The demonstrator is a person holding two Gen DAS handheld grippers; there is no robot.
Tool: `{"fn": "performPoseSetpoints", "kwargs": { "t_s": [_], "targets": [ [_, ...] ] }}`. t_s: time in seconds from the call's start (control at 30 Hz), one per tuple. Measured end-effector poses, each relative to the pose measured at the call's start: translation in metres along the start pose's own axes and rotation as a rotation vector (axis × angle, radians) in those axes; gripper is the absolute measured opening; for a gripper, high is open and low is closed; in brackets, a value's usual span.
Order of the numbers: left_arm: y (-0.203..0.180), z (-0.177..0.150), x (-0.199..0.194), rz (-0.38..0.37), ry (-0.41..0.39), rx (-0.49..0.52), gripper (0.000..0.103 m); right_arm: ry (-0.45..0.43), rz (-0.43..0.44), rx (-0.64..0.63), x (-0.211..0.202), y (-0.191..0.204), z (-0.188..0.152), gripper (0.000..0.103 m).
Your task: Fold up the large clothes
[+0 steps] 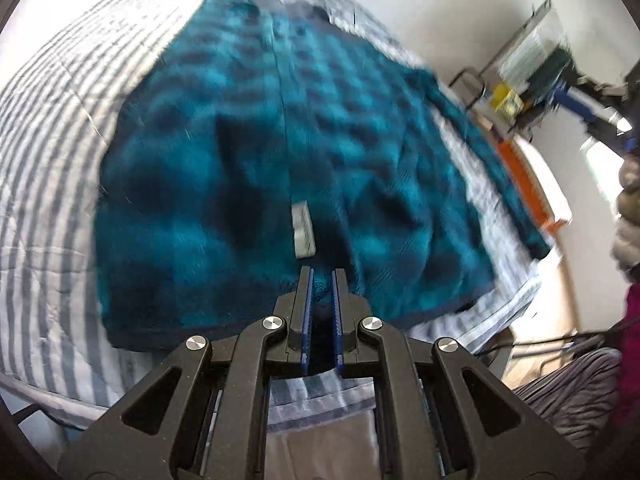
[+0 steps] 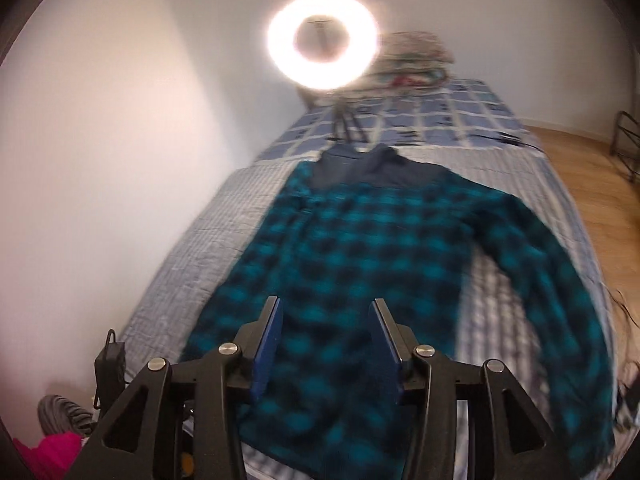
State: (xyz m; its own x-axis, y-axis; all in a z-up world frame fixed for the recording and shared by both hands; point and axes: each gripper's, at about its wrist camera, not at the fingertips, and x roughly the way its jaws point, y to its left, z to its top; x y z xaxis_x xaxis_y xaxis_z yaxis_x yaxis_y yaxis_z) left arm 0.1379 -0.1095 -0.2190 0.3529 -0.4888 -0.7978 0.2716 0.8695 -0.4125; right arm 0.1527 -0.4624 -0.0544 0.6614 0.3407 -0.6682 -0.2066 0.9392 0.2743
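Note:
A teal and black plaid flannel shirt lies spread on the bed, with a white label showing near its hem. My left gripper is shut on the near hem, teal fabric pinched between its blue pads. In the right wrist view the shirt lies flat with its dark collar at the far end and one sleeve stretched down the right side. My right gripper hovers above the shirt's lower part, open, with nothing between its fingers.
The bed has a grey striped cover and a blue checked blanket farther back. A lit ring light on a tripod and a heap of bedding stand at the head. Wooden floor lies right, a white wall left.

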Motion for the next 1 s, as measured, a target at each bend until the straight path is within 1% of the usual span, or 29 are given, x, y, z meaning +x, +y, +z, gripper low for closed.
{"fn": "performPoseSetpoints", "kwargs": {
  "t_s": [0.13,0.2,0.23,0.27,0.37,0.47,0.5,0.53,0.57,0.6,0.63,0.7,0.8,0.9,1.0],
  "targets": [
    [0.005,0.001,0.005,0.0,0.016,-0.026,0.006,-0.011,-0.044,0.084,-0.013,-0.041,-0.02,0.047],
    [0.001,0.004,0.0,0.018,0.018,-0.028,0.006,-0.011,-0.074,0.107,-0.017,-0.058,-0.029,0.049],
    [-0.002,0.006,-0.003,0.024,0.012,-0.027,0.006,-0.009,-0.092,0.119,-0.019,-0.068,-0.034,0.051],
    [-0.005,0.008,-0.01,0.03,0.001,-0.028,0.006,-0.008,-0.104,0.126,-0.021,-0.074,-0.039,0.054],
    [-0.021,0.017,-0.033,0.003,-0.042,-0.008,0.006,-0.005,-0.188,0.152,-0.029,-0.101,-0.052,0.056],
    [-0.043,0.031,-0.055,-0.005,-0.091,0.054,0.007,-0.015,-0.205,0.242,-0.041,-0.137,-0.064,0.056],
    [-0.049,0.035,-0.06,-0.011,-0.098,0.069,0.017,-0.018,-0.221,0.269,-0.045,-0.149,-0.068,0.056],
    [-0.053,0.04,-0.063,-0.019,-0.101,0.078,0.039,-0.021,-0.233,0.299,-0.049,-0.162,-0.072,0.056],
    [-0.057,0.045,-0.066,-0.034,-0.109,0.086,0.049,-0.022,-0.239,0.322,-0.052,-0.171,-0.075,0.056],
    [-0.061,0.048,-0.07,-0.05,-0.12,0.095,0.056,-0.023,-0.249,0.346,-0.055,-0.181,-0.079,0.056],
    [-0.064,0.052,-0.073,-0.062,-0.127,0.105,0.056,-0.024,-0.257,0.374,-0.058,-0.192,-0.082,0.056],
    [-0.072,0.06,-0.071,-0.07,-0.116,0.121,0.056,-0.022,-0.261,0.424,-0.062,-0.212,-0.09,0.056],
    [-0.082,0.067,-0.062,-0.085,-0.103,0.14,0.057,-0.014,-0.298,0.47,-0.066,-0.238,-0.099,0.056],
    [-0.087,0.066,-0.053,-0.09,-0.091,0.15,0.057,-0.003,-0.315,0.528,-0.068,-0.266,-0.108,0.056],
    [-0.091,0.064,-0.038,-0.092,-0.063,0.155,0.057,0.007,-0.317,0.595,-0.068,-0.291,-0.119,0.052]
  ]
}}
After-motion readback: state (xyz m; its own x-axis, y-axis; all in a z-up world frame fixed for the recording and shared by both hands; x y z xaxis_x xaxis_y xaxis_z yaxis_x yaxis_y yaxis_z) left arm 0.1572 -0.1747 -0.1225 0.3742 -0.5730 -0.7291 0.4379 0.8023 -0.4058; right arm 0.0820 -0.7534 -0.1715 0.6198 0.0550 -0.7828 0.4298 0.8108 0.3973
